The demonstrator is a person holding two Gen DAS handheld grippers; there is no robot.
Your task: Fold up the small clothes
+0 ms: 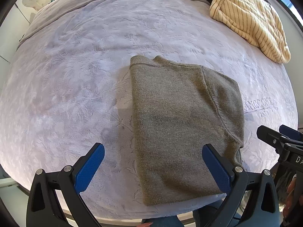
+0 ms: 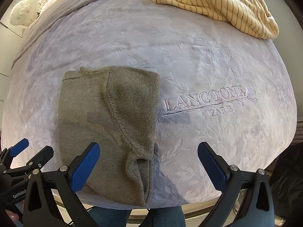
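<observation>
While both tools hang over the near edge of the bed, neither has hold of anything: the left gripper (image 1: 153, 167) stands with its blue pads spread wide, and the right gripper (image 2: 148, 165) is just as released. Between them lies the olive sweater (image 1: 181, 124), already folded to a narrow panel on the lilac blanket (image 1: 66, 87). Its long axis runs up the frame, from the hem at lower centre of the left view to the neckline near the middle, so it points away from both sets of jaws.

In the left view the sweater sits right of centre, its near hem between the spread pads, under the right pad. In the right view it lies left of centre (image 2: 106, 128), the sleeve seam and a tucked cuff showing, with only the left pad over it. The left gripper looks slightly better centred on the hem; a fold lengthways, hem up to collar, seems the likely call.

Up at the upper right, a striped cream garment (image 1: 250, 17) waits, well apart.
</observation>
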